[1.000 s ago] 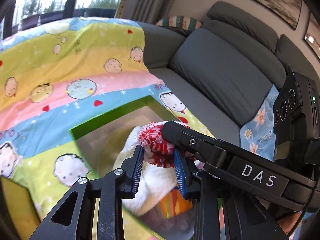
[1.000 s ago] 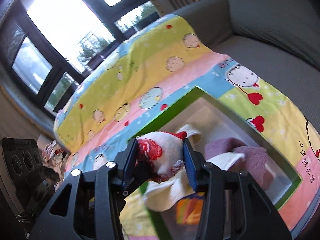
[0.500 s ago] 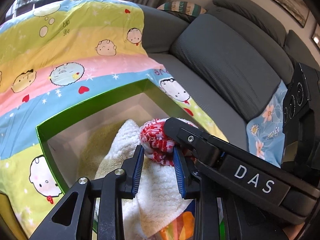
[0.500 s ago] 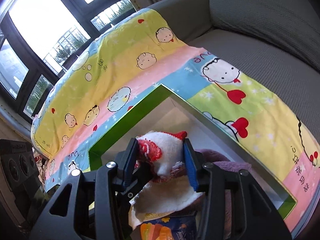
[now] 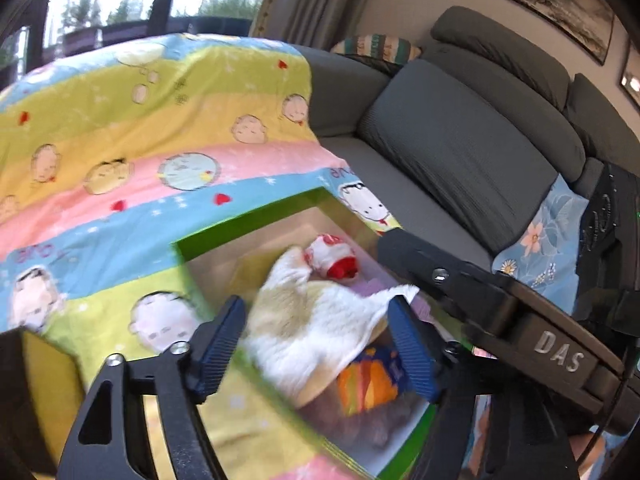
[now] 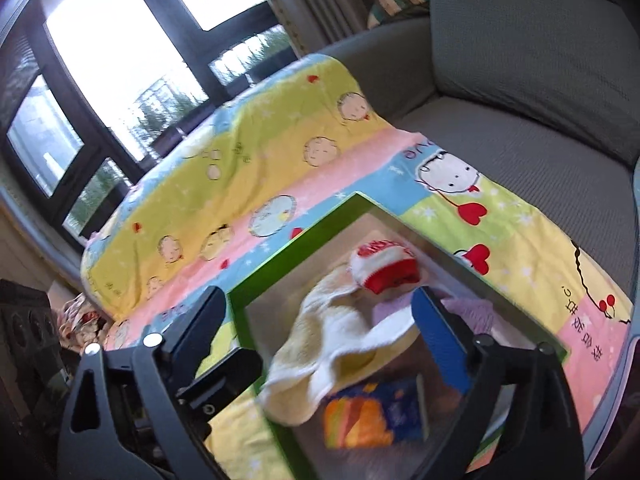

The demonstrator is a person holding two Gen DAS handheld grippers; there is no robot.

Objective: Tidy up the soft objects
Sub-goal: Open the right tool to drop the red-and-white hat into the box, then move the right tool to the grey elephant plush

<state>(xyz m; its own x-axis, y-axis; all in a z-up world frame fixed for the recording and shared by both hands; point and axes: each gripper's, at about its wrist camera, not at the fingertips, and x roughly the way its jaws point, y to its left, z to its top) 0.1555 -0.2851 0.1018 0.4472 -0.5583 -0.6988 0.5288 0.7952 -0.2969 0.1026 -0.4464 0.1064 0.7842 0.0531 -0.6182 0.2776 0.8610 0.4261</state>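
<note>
Left wrist view shows the left gripper with its jaws spread wide; they have just been opening, and nothing is pinched between them. Ahead of the jaws, a red and white sock ball lies loose in the green box, on top of a white towel. A bright orange and blue cloth sits under the towel, near the right jaw. The right gripper also has its jaws spread wide, just opened, holding nothing. From that side the sock ball rests past the jaws, inside the box. The box stands on a cartoon blanket spread over a grey sofa.
</note>
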